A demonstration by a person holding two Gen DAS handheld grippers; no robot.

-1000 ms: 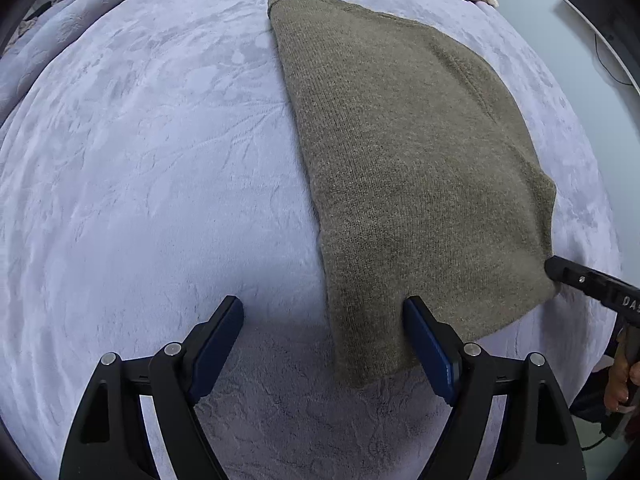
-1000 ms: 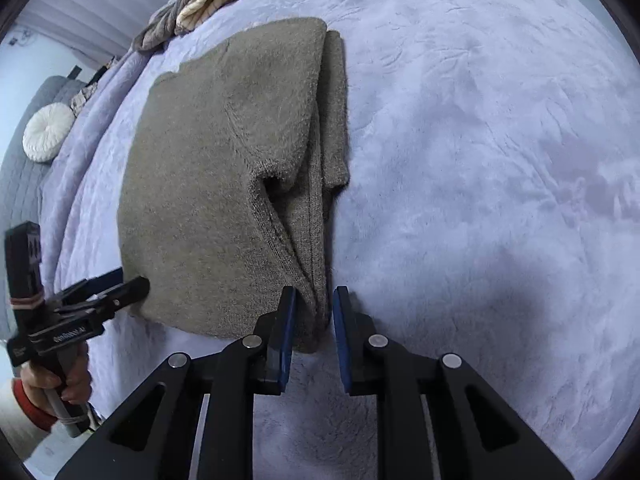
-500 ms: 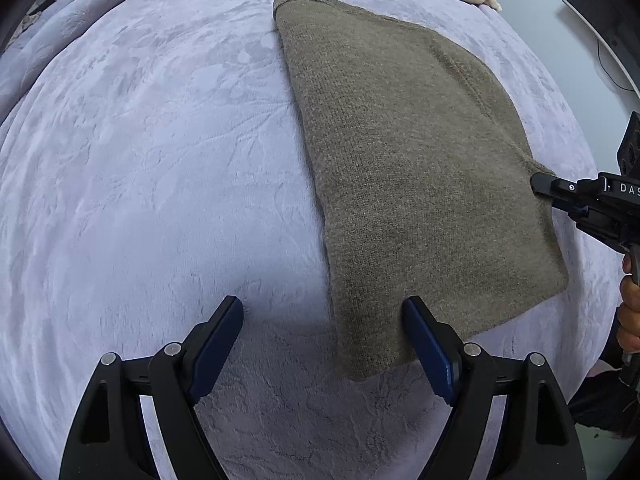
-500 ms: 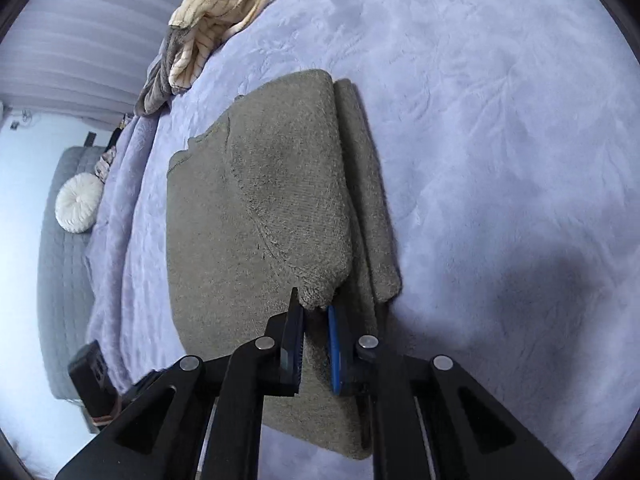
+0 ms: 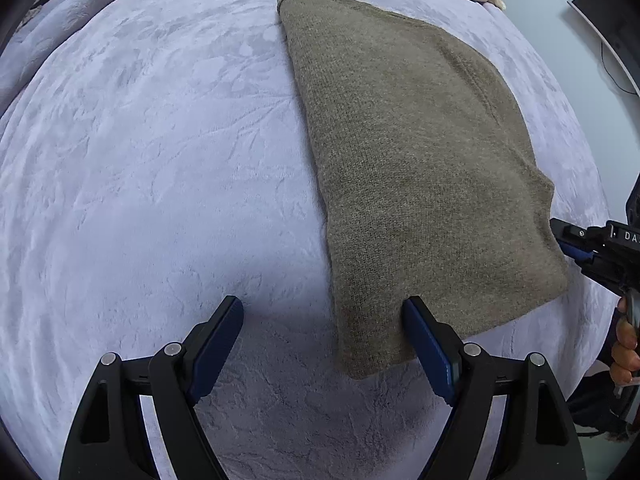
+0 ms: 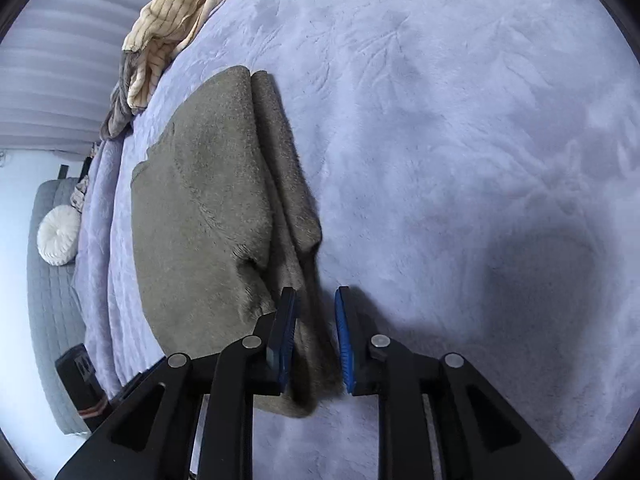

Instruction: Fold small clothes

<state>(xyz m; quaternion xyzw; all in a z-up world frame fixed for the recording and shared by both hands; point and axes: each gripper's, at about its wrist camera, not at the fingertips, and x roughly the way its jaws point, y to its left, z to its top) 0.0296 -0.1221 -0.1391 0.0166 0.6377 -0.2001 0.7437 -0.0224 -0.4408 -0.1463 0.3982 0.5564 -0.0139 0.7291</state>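
Lavender blanket [image 5: 140, 160] lies bare beside the folded sweater's [image 5: 408, 152] straight edge.

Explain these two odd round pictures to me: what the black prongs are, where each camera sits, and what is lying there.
No robot here: a person holds a hand tool with a two-finger claw in each hand, and a wide-angle camera on each looks along its fingers. The left view shows the left claw open over a lilac blanket, one finger above a corner of an olive sweater, gripping nothing. The right claw pokes in at that picture's edge. In the right view, its own claw has just been opening; a sweater fold lies between the pads, seemingly unpressed. Striped cream clothing lies at the far edge.
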